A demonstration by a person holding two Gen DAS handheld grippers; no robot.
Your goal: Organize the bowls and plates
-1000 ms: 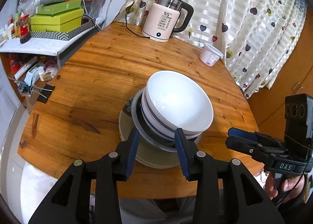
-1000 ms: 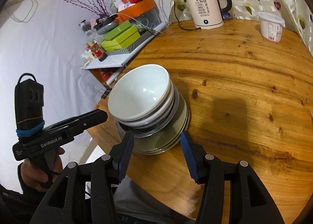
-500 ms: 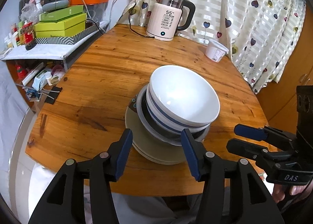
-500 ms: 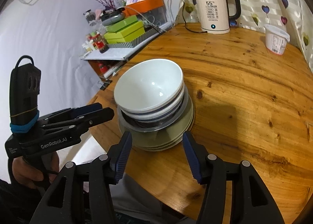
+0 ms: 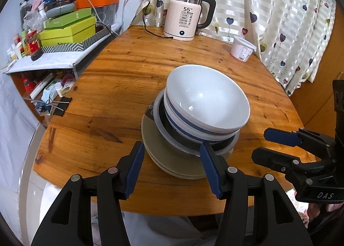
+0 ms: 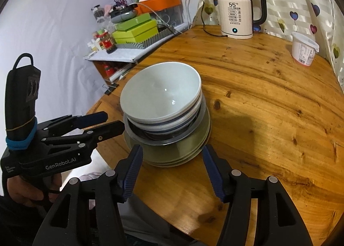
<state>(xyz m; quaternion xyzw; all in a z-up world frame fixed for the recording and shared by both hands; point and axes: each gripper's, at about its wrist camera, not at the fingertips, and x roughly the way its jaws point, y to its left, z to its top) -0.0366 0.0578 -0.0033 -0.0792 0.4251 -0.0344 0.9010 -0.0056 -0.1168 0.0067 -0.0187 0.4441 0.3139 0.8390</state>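
Note:
One stack stands near the front edge of the round wooden table (image 5: 120, 78): white bowls (image 5: 204, 100) with blue bands nested on top, a grey-rimmed dark dish (image 5: 193, 147) under them, olive-green plates (image 5: 163, 155) at the bottom. The same stack shows in the right wrist view, with the bowls (image 6: 161, 93) above the plates (image 6: 172, 153). My left gripper (image 5: 172, 158) is open and empty, just in front of the plates. My right gripper (image 6: 172, 160) is open and empty, its fingers either side of the plates' near edge. Each gripper shows in the other's view: the right gripper (image 5: 266, 145) and the left gripper (image 6: 107, 121).
A cream electric kettle (image 5: 185, 20) with its cord stands at the table's far edge. A white plastic tub (image 5: 241, 49) sits far right by the heart-print curtain (image 5: 279, 20). A cluttered side shelf with green boxes (image 5: 68, 31) stands left of the table.
Both grippers have drawn back a little from the stack toward the table's front edge. The left gripper's fingers have opened wider. The stack has not moved.

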